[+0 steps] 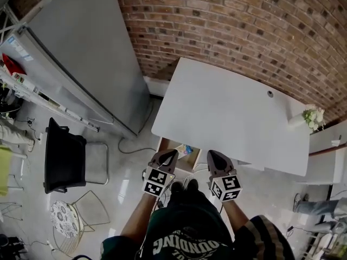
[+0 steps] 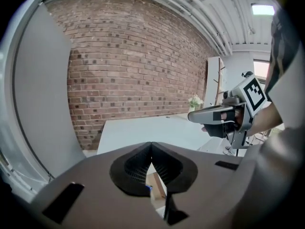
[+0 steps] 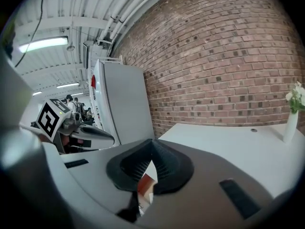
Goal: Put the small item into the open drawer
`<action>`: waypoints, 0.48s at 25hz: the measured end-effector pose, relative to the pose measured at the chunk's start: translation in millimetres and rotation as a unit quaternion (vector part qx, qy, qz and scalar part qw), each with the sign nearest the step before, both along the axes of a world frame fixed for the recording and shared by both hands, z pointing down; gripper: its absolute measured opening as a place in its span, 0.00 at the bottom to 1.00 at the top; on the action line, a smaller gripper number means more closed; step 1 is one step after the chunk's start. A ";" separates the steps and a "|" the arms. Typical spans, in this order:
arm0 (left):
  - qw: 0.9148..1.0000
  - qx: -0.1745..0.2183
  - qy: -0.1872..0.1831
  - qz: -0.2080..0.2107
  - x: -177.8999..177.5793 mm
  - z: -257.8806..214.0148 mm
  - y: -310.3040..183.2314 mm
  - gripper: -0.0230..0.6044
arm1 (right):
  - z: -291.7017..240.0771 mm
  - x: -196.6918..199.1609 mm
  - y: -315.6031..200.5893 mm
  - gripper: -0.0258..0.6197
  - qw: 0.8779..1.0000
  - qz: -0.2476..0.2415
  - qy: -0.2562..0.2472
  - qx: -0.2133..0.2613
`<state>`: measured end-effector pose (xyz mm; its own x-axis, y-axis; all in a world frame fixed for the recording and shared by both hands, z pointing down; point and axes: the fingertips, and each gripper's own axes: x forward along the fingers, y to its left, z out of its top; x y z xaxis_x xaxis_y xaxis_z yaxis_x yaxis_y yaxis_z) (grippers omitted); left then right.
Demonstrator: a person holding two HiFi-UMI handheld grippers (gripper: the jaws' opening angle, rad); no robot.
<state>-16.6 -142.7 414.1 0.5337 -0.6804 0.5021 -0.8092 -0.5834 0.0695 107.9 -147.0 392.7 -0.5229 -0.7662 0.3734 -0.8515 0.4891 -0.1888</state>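
Red brick wall [image 1: 244, 26] behind the white table [image 1: 233, 107], tall grey cabinet [image 1: 81, 53] left of it, black chair [image 1: 62, 156] farther left on glossy pale floor [image 1: 127, 186].

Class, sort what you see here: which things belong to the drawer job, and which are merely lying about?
Job in hand: open drawer; small item lying in it; left gripper and right gripper, both shut and empty.
Lying about: vase of flowers; black chair.

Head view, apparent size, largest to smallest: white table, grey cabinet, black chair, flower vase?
1. The grey cabinet and the white table look too alike to rank.
2. The black chair.
3. The flower vase, smallest by far.
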 end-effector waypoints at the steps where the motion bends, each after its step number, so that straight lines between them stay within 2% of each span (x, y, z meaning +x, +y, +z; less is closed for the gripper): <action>1: 1.000 0.004 0.000 -0.002 -1.8 -4.2 -0.8 0.06 | -1.7 -0.5 0.3 0.08 1.000 0.000 -0.001 0.001; 12: 1.000 0.006 0.001 -0.012 -9.9 -9.5 2.6 0.06 | -5.0 -10.4 5.2 0.08 1.000 -0.013 -0.010 0.000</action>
<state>-26.5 -140.1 404.6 0.5177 -0.6987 0.4938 -0.8231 -0.5643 0.0644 97.5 -141.8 387.7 -0.5502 -0.7527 0.3615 -0.8345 0.5110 -0.2060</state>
